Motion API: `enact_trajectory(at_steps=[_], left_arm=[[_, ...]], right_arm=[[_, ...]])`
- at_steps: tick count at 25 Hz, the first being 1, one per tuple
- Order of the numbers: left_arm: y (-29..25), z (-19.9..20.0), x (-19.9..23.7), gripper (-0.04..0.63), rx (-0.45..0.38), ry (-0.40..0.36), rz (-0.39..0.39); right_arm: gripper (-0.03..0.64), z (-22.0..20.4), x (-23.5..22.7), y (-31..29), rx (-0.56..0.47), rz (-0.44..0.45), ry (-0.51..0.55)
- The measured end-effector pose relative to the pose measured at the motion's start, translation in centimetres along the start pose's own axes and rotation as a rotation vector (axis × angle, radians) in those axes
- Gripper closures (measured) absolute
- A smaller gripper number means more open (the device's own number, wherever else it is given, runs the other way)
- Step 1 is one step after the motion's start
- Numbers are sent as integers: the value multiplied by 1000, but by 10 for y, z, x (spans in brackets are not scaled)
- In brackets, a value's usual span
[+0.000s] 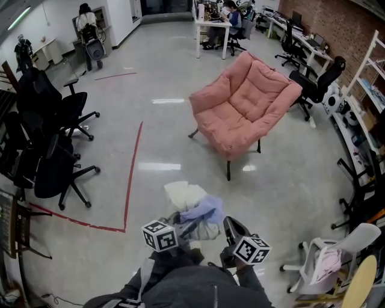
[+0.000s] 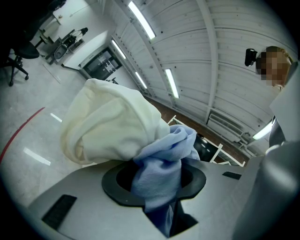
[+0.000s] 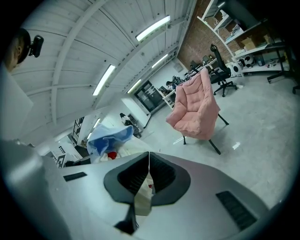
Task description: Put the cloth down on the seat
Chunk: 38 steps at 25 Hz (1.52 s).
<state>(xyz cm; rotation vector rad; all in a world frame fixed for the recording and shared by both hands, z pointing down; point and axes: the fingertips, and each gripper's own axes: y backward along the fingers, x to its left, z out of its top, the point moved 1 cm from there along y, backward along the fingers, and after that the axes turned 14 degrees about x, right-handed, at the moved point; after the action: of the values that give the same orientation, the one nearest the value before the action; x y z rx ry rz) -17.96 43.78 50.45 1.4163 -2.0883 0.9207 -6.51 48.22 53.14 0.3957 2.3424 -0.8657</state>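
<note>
My left claw (image 2: 159, 187) and right claw (image 3: 144, 190) each pinch part of the bunched cream-and-blue cloth (image 1: 194, 209), well apart from the pink chair (image 1: 243, 105).

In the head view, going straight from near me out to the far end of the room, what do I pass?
Cloth bundle → pink armchair → white desk with a seated person.

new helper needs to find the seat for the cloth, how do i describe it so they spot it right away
On the open grey floor in the room's middle, short of the brick wall, one armchair stands alone on thin dark legs. It is the only big, pink, cushioned seat; the office chairs near it are black and on wheels.
</note>
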Motion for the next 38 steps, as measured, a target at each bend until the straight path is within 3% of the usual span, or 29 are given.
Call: enact_trajectory(at_steps=[12,24,38], left_arm=[[12,7,22,462,-3,19,21],[22,-1,36,462,-31,70,80],[-7,57,75,462,-64,71,135]], right_arm=[[606,7,2,-19,7,-25,-13],[606,5,12,-49,84,48,4],[606,72,-4,-109,120,91,12]])
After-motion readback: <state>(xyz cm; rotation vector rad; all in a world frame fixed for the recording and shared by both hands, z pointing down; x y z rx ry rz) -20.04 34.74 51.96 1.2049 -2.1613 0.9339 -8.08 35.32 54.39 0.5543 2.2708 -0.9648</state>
